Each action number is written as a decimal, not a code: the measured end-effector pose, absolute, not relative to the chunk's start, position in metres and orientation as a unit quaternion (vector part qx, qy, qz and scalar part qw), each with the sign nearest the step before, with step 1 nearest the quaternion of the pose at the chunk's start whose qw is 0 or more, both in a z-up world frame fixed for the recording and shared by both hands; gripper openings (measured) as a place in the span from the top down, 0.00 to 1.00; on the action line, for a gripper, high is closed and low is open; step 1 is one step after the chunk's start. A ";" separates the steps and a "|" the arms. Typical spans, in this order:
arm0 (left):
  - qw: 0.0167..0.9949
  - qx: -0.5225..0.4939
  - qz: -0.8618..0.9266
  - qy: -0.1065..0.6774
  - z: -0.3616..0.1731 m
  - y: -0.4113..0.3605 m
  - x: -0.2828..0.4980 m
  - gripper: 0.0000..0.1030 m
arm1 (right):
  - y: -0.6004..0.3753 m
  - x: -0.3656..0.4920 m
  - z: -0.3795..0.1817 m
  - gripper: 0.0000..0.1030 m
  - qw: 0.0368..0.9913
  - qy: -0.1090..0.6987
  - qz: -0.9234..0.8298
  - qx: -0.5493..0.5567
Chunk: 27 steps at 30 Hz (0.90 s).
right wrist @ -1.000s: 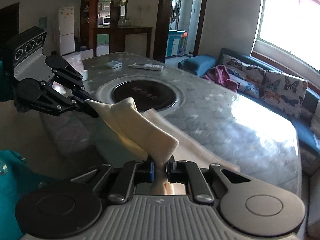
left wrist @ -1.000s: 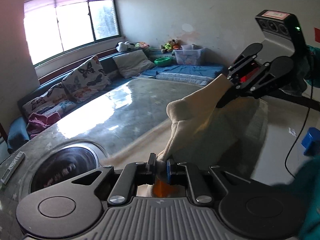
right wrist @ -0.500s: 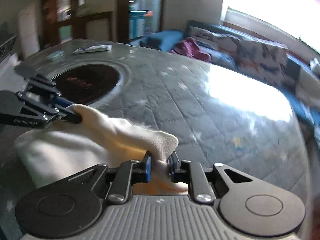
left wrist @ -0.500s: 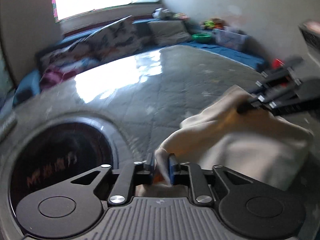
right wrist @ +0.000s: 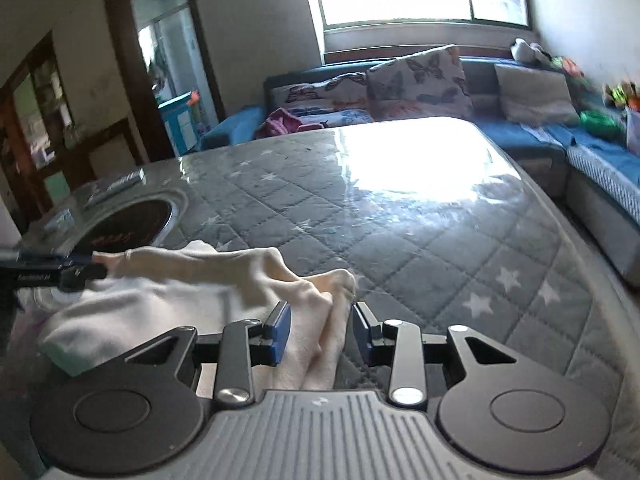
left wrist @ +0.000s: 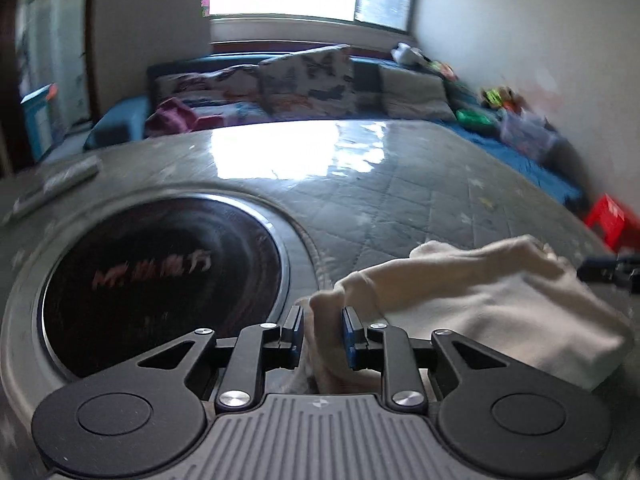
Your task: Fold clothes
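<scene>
Left wrist view: both grippers' fingers spread around the cream garment on the quilted table

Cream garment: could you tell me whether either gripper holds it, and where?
Right gripper is open: no hold; the cream garment lies loose between its fingers. Left gripper straddles a corner; grip unclear.

Cloth lowered onto table; left tongs, right tongs now parted.
</scene>
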<state>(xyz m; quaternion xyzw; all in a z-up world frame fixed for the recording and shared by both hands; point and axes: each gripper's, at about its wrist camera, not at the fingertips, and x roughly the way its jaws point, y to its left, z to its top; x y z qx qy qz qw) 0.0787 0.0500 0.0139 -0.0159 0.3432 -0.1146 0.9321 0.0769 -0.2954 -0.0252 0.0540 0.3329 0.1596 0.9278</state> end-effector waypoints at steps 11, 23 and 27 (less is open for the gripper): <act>0.930 -0.061 -0.082 0.352 0.010 0.047 0.043 0.78 | -0.279 0.081 -0.037 0.90 0.931 0.325 0.157 0.042; 0.931 -0.051 -0.077 0.354 0.012 0.052 0.038 0.81 | -0.279 0.075 -0.025 0.92 0.943 0.303 0.137 0.020; 0.935 -0.039 -0.075 0.344 0.022 0.054 0.041 0.82 | -0.288 0.072 -0.022 0.80 0.939 0.304 0.149 0.058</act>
